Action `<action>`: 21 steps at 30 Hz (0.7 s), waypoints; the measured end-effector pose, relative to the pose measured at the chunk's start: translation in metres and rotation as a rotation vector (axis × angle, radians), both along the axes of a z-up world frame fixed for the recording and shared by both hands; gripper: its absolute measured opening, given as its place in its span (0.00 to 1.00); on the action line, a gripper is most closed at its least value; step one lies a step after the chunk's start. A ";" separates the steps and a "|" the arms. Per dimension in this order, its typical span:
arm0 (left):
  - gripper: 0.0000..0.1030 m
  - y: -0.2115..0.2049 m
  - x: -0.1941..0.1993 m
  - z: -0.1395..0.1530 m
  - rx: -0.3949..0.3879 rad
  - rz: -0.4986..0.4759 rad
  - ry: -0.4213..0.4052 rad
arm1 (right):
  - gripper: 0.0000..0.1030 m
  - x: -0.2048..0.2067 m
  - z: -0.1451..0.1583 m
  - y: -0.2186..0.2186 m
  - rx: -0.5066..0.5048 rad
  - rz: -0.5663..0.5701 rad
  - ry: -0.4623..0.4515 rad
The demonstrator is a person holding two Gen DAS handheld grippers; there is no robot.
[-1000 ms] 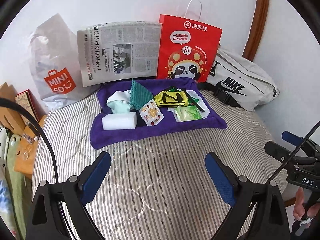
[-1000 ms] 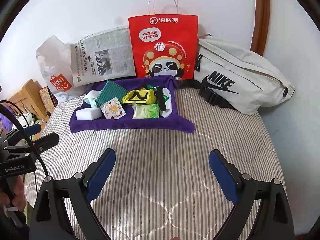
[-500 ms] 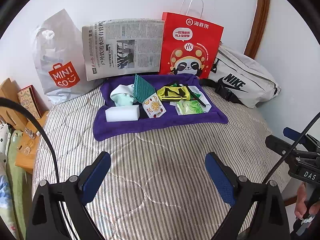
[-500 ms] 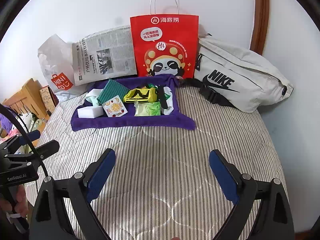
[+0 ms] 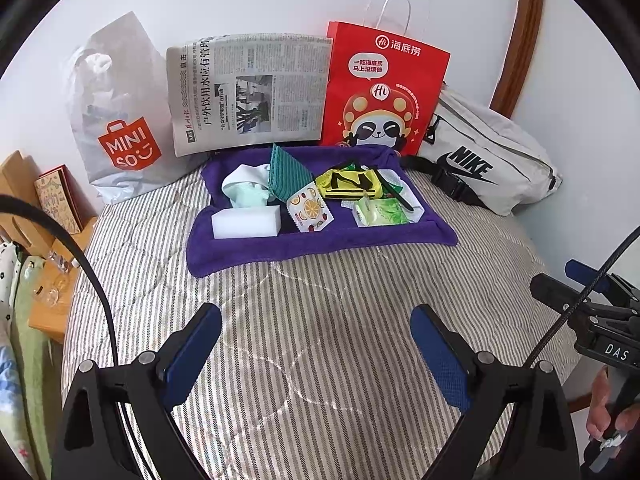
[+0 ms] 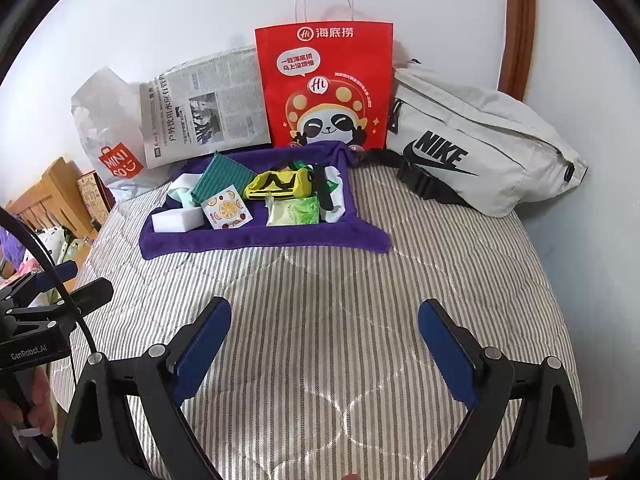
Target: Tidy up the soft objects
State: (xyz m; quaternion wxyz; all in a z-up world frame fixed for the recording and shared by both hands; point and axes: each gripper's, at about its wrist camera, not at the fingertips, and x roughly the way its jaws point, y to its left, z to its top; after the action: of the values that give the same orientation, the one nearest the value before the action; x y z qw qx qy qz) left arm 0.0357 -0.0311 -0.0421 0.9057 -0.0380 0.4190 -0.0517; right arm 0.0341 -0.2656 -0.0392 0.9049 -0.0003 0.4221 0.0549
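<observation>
Two grippers, left gripper (image 5: 316, 344) and right gripper (image 6: 325, 336) spread wide, striped bedspread (image 6: 340, 300), white wall (image 6: 220, 8)

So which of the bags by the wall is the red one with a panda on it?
The paper bag with white string handles, standing between the newspaper and the grey Nike bag. The Miniso bag is white plastic.

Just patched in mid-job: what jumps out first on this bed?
The red Haidilao panda bag stands against the wall, between a newspaper and a grey Nike waist bag. In front, a purple towel holds a white sponge and other small soft items.
</observation>
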 end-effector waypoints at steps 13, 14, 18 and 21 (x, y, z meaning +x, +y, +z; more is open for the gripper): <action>0.93 0.001 -0.004 0.002 -0.001 0.009 -0.004 | 0.91 -0.004 0.002 0.002 0.002 0.004 -0.006; 0.93 0.001 -0.003 0.002 -0.001 0.008 -0.004 | 0.91 -0.003 0.002 0.002 0.003 0.003 -0.005; 0.93 0.002 -0.005 0.003 0.003 0.012 -0.007 | 0.91 -0.004 0.002 0.001 0.003 0.005 -0.007; 0.93 0.002 -0.006 0.003 0.003 0.011 -0.006 | 0.91 -0.005 0.002 0.002 -0.004 0.003 -0.013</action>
State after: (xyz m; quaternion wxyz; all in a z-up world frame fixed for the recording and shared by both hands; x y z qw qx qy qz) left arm 0.0302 -0.0291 -0.0392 0.9073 -0.0389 0.4161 -0.0462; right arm 0.0294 -0.2639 -0.0370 0.9074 -0.0030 0.4165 0.0556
